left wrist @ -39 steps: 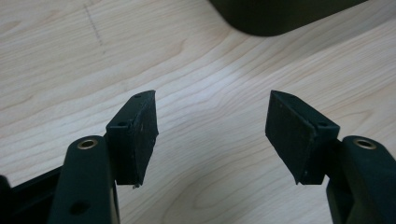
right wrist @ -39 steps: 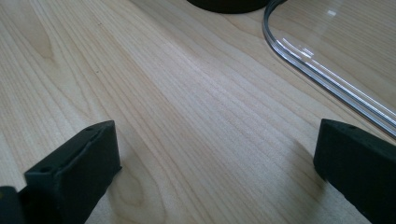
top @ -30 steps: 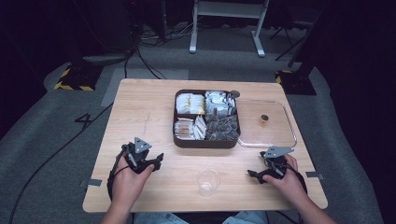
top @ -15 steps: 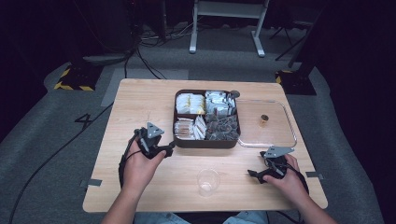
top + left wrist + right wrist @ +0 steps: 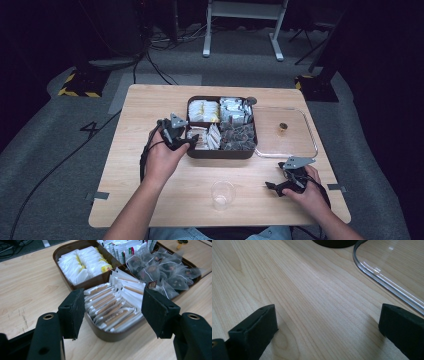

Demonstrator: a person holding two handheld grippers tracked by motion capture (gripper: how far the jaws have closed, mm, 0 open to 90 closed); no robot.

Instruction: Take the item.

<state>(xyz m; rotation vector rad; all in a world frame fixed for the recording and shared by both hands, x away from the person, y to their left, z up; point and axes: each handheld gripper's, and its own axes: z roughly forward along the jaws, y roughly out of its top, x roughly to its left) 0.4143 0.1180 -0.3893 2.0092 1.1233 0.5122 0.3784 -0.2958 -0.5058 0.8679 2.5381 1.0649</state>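
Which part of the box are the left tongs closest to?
The near-left part, with the white-and-brown stick packets. The left tongs hang open right over it.

A brown compartment tray [image 5: 220, 152] is carried by the light wooden tabletop [image 5: 140, 110]; a clear lid [image 5: 295, 150] lies just right of the tray, a clear cup [image 5: 222, 194] nearer the person.

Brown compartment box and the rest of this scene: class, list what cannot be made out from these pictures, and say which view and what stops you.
1. Print on the sachets: left gripper view, cut by the top edge, too small.
2. Small round object on the clear lid: high view, too small to identify.
3. Brown box: right gripper view, cut by the top edge.
4. Clear cup contents: high view, too small.
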